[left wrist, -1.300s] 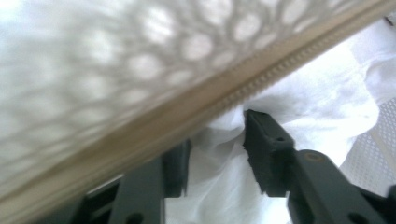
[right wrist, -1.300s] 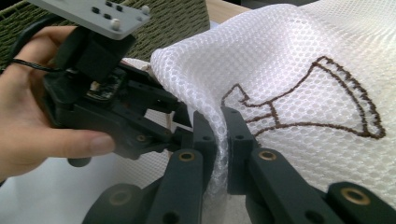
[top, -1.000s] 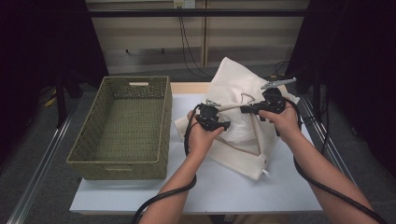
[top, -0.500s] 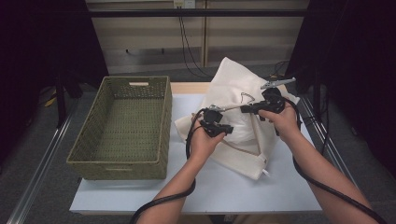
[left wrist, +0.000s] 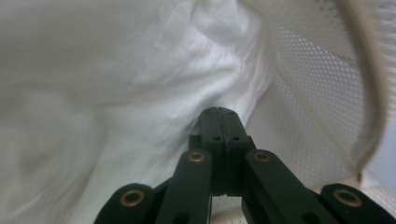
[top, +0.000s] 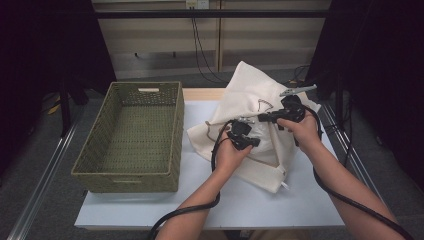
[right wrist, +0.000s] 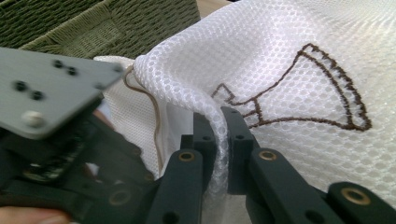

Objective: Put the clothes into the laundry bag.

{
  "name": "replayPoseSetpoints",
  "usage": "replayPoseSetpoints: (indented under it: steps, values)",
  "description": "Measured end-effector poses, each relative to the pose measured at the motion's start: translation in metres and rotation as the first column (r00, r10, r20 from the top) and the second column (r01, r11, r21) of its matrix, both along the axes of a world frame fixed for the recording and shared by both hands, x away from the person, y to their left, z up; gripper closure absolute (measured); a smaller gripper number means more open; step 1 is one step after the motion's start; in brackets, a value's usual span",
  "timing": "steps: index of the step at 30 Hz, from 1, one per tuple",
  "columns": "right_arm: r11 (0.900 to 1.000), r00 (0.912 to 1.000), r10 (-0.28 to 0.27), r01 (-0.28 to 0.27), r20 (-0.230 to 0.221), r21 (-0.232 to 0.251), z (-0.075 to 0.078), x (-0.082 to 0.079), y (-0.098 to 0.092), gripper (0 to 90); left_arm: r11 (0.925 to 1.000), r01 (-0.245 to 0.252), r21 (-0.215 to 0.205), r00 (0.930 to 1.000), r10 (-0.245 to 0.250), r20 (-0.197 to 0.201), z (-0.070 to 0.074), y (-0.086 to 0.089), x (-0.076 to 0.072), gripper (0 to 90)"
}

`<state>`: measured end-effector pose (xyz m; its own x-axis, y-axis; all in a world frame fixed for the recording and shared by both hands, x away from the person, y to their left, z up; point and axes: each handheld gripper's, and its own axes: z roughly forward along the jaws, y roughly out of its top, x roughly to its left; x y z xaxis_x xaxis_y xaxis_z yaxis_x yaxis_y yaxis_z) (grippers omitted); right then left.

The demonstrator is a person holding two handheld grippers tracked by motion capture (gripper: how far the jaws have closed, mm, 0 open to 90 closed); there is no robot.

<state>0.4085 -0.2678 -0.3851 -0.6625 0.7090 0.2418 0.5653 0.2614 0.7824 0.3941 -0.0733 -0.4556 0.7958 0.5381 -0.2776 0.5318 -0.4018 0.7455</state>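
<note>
On the table's right half lies a white mesh bag, soft and crumpled, with brown stitching and a tan-trimmed rim. Right gripper pinches a fold of mesh at the rim. Left gripper has just been closing inside the bag, jaws now together against smooth white cloth. Left of the bag stands a rectangular woven green basket, with bare tabletop near the front edge.

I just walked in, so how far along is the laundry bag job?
Done: the right gripper pinches the mesh bag, holding its mouth. In hand: the left gripper, jaws just closed, is on white cloth inside. Left: the basket holds nothing.
</note>
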Motion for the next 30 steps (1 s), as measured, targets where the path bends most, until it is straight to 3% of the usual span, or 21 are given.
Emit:
replayPoseSetpoints:
  steps: [2,4,9,10,11,19,24,30]
  values:
    - [1.000,1.0000,0.000,0.000,0.000,0.000,0.000,-0.001,0.000,86.3,1.0000,0.000,-0.008,1.0000,0.000,0.002,-0.003,-0.001,0.002,90.0]
    - [1.000,1.0000,0.008,-0.008,0.003,-0.006,0.001,-0.001,0.001,86.2,0.9994,-0.026,0.022,0.9994,0.025,0.024,-0.007,-0.002,0.008,90.0]
    - [1.000,1.0000,0.005,-0.005,0.005,-0.003,0.003,-0.002,0.000,86.2,0.9981,-0.052,0.033,0.9974,0.051,0.051,-0.007,-0.007,0.011,90.0]
    - [1.000,1.0000,0.005,-0.005,0.006,-0.003,0.004,-0.002,-0.001,86.2,0.9971,-0.063,0.044,0.9949,0.059,0.081,-0.008,-0.007,0.013,90.0]
    - [1.000,1.0000,0.005,-0.005,0.005,-0.003,0.004,-0.003,-0.001,86.2,0.9966,-0.076,0.032,0.9947,0.074,0.072,-0.009,-0.007,0.015,90.0]
    - [1.000,0.9999,0.013,-0.013,0.006,-0.001,0.005,-0.004,0.004,86.2,0.9930,-0.109,0.045,0.9878,0.104,0.117,-0.009,-0.006,0.022,90.0]
    - [1.000,0.9998,0.016,-0.016,0.008,-0.003,0.005,-0.005,0.004,86.1,0.9894,-0.134,0.055,0.9841,0.127,0.124,-0.007,-0.006,0.027,90.0]
    - [1.000,0.9998,0.012,-0.012,0.018,0.000,0.005,-0.005,0.005,86.2,0.9807,-0.192,0.036,0.9754,0.187,0.117,-0.004,-0.005,0.035,90.0]
